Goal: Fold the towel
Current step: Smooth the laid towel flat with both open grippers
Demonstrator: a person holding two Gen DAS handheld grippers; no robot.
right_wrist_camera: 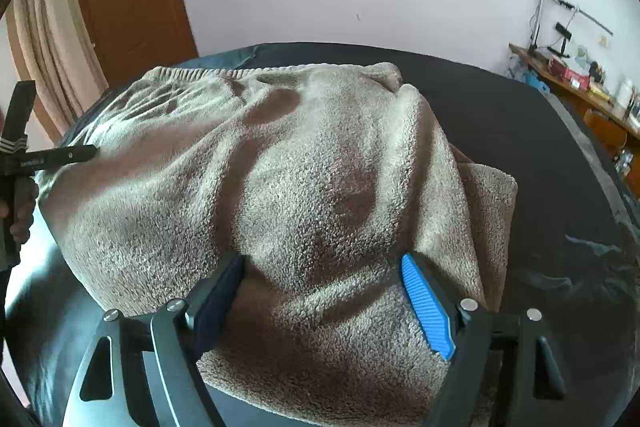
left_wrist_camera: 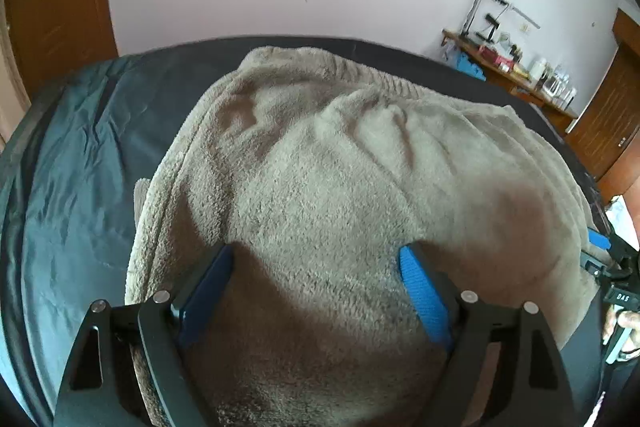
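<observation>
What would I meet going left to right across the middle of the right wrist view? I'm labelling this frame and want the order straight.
Left gripper → beige towel → bare dark bed cover → wooden desk at the far right wall.

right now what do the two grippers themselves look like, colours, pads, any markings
Both are matte black frames with cut-out slots and round silver pivot pins. The left gripper and right gripper each carry two ribbed pads, bright blue in the light, darker blue in shadow. The right wrist view shows a small white label on the left gripper's black body; its text is unreadable.
</observation>
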